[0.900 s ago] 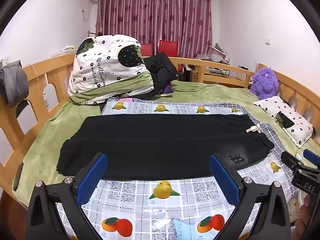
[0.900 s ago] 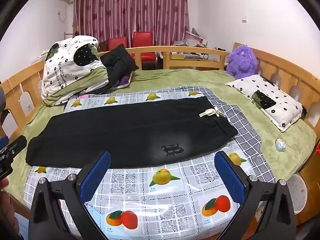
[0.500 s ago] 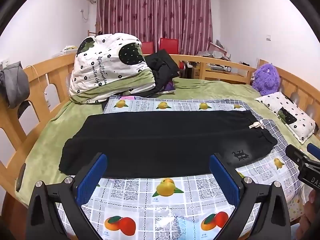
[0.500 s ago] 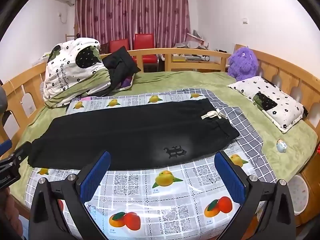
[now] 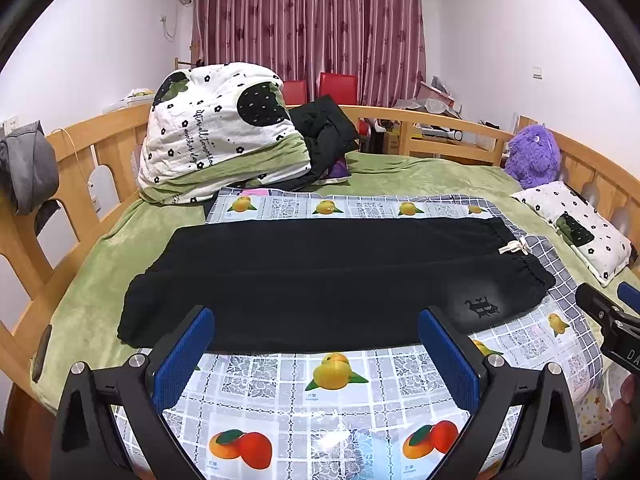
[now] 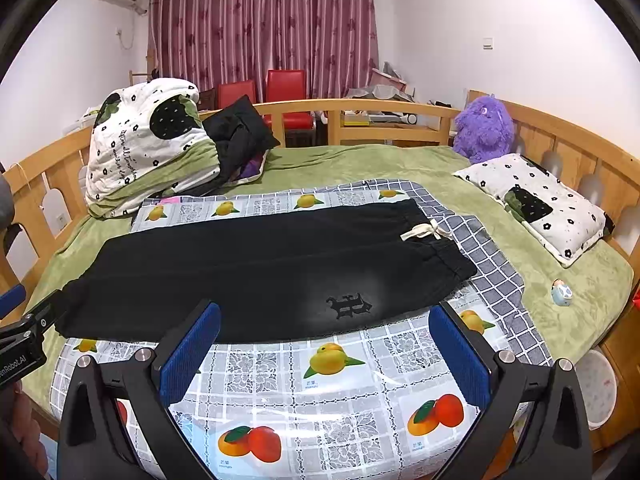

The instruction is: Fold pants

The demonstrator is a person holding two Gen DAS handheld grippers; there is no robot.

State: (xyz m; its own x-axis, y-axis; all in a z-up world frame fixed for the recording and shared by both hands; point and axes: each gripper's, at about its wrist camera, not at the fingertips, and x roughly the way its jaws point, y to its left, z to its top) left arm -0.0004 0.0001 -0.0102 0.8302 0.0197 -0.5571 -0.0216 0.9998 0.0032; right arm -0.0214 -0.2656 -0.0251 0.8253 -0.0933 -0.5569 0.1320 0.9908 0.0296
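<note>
The black pants (image 5: 328, 280) are being shown laid flat on a fruit-printed plastic sheet (image 5: 332, 396) spread over the green bed (image 5: 420, 176). Their long axis is running across both views, side to side: the waistband with its cream drawstring (image 6: 426, 232) is pointing to the right, and the leg cuffs are pointing to the left, where they are reaching past the sheet onto the green cover. An embroidered emblem (image 6: 349, 305) is being displayed near the waist, on the near leg. The two legs are lying side by side, a shallow crease being seen between them.

The left gripper (image 5: 316, 360) is being held over the near edge of the sheet, its blue-padded jaws spread fully apart with nothing between them. The right gripper (image 6: 324, 356) is likewise being held with its jaws at full spread and nothing gripped. Neither is touching the pants.

Open sheet is being left along the near edge, in front of the pants. A folded quilt (image 5: 220, 136) and dark clothing (image 5: 324, 128) are being kept well behind the pants at the far left, a pillow (image 6: 536, 204) and a purple plush toy (image 6: 484, 128) well off to the right. A wooden rail (image 6: 360, 108) is enclosing the bed.
</note>
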